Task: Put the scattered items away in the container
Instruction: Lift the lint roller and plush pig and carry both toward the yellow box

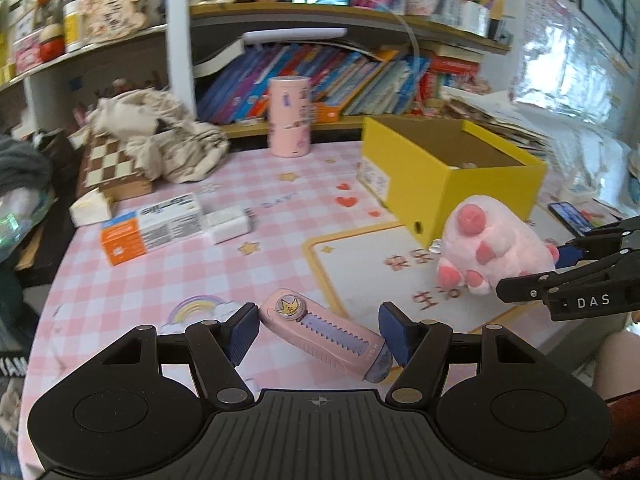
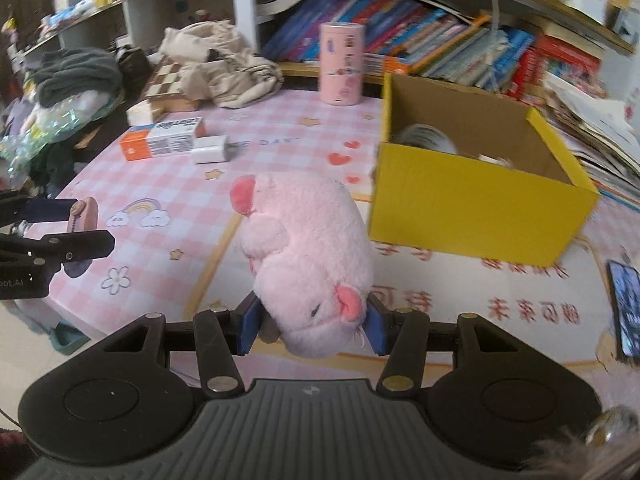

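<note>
Left gripper (image 1: 318,334) clamps a pink utility knife (image 1: 326,338) above the checked tablecloth (image 1: 168,280). Right gripper (image 2: 314,330) grips a pink plush pig (image 2: 304,256), airborne just left of the yellow box (image 2: 472,216).

Clearance on the pink checked tablecloth (image 1: 168,280). The yellow cardboard box (image 2: 476,216) stands open-topped at the right; nothing covers its mouth, though a few items already lie on its floor. Between the plush pig (image 2: 308,256) — clamped in the right gripper (image 2: 314,324) — and the box's near wall lies a bare strip of printed mat (image 2: 460,304). Obstacles: a pink cylindrical canister (image 1: 289,117) upright behind the box's left corner; an orange-and-white carton (image 1: 152,224) and a white charger (image 1: 229,224) touching at mid-left; a chessboard (image 1: 110,168) under crumpled cloth (image 1: 160,140) behind them — and a phone (image 2: 626,312) at the right edge.
</note>
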The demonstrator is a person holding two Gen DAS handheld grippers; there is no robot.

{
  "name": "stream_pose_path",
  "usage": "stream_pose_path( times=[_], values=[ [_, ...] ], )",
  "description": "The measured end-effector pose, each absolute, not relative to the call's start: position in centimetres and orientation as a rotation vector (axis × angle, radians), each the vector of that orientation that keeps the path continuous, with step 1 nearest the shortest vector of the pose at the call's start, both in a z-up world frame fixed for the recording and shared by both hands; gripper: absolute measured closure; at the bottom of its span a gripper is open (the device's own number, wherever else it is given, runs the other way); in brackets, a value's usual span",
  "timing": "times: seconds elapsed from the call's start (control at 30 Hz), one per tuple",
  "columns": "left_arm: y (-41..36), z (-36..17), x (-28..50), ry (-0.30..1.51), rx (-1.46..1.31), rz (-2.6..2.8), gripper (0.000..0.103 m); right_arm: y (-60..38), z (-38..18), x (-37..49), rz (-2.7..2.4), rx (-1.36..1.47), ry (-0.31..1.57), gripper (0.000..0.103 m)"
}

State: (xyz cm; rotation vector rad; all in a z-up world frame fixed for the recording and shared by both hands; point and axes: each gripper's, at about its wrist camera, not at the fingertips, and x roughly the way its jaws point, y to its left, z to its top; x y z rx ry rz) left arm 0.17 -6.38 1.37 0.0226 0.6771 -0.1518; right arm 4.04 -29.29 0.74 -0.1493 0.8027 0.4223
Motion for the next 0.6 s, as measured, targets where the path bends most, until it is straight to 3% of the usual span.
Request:
stream_pose_path(
  times=[0.6],
  values=[
    [-12.3,2.1,1.4,0.646,0.086,-0.342,0.037,-35.1,1.5,2.1,0.245,-0.066,0.793,0.053]
  ],
)
